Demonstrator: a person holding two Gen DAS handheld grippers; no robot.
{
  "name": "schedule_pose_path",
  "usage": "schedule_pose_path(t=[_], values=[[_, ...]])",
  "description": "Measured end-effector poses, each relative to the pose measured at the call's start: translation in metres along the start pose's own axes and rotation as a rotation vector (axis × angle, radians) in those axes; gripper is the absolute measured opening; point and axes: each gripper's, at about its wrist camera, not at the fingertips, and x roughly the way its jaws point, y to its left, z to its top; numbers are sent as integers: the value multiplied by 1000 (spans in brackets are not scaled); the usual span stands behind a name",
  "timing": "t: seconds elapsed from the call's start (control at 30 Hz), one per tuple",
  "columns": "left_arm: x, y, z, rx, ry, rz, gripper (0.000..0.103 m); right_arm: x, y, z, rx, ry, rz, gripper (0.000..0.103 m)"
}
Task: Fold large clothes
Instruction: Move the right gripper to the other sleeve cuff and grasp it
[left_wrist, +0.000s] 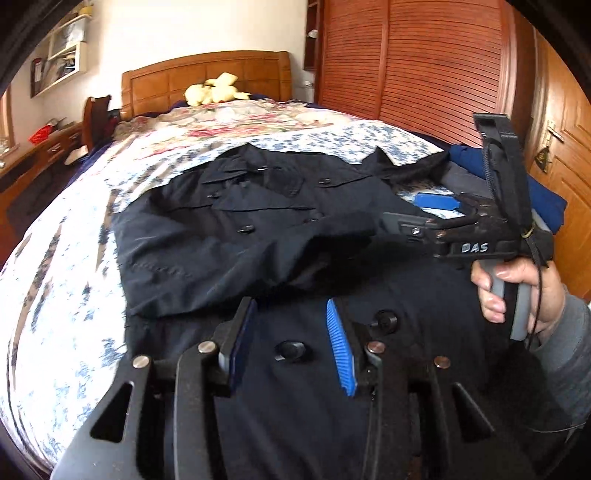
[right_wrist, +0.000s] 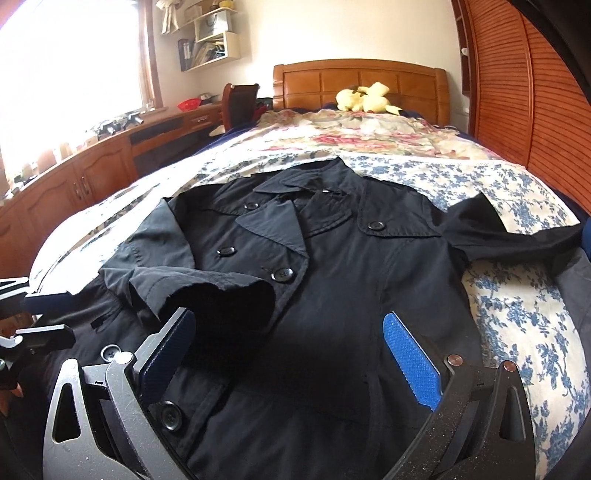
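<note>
bed (right_wrist: 517, 332), floral cover; black coat (right_wrist: 332, 277) spread flat on it.

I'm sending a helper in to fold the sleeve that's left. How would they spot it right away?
On the bed with the blue-flowered sheet lies a black coat, collar toward the wooden headboard. One sleeve is already folded across its front; the one left stretches sideways onto the sheet, toward the louvred wardrobe.
</note>
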Motion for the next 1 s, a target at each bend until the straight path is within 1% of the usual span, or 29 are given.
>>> schedule_pose_path(t=[0.2,0.3,0.37,0.47,0.7,0.83,0.93,0.97,1.0], values=[[-4,29,-15,-50,-11,55,38,-8,21,20,-29,-77,16,103],[-8,40,-20,-63,-15,72,38,-5,31,27,-45,-87,23,103],[-12,44,-23,-60,-21,87,38,3,34,30,-43,-76,32,103],[-16,52,-29,-65,-32,103,38,22,36,28,-35,-29,45,103],[-20,72,-44,-124,-61,100,38,59,42,5,-36,97,67,103],[-22,73,-42,-132,-78,112,38,65,44,-3,-41,128,85,102],[-23,74,-42,-138,-86,100,38,64,46,-5,-49,135,100,96],[-23,74,-41,-138,-86,96,38,63,47,-5,-53,134,109,89],[-24,74,-41,-140,-87,93,38,62,49,-6,-58,131,131,85]])
